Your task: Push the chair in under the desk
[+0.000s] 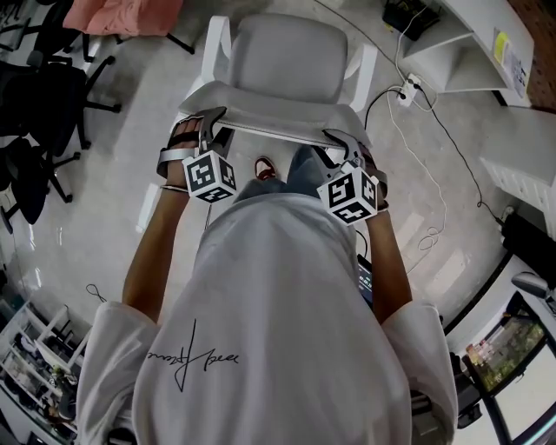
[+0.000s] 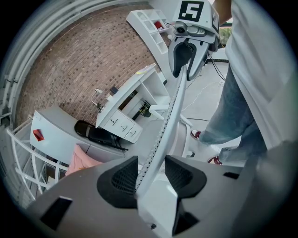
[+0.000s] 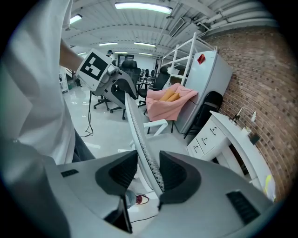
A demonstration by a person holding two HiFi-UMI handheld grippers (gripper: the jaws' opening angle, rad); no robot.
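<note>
Pushing step: both tools set astride the chair [image 1: 287, 61].
Left tool [image 2: 151, 174] and right tool [image 3: 148, 172] stand jaws apart, backrest rim [image 1: 278, 129] between them, unclamped. The counter [image 3: 233, 135] lies beyond, off the right tool's side; next likely a steered shove there.

1. Bright, even light came from ceiling strip lights [image 3: 142, 6], seen in the right gripper view.
2. The pale floor [image 1: 104, 209] carried soft glare, and shadows were faint.
3. The white chair [image 1: 287, 61] looked nearly washed out.
4. Both gripper views bent strongly at the edges, with black corners and soft nearest surfaces.
</note>
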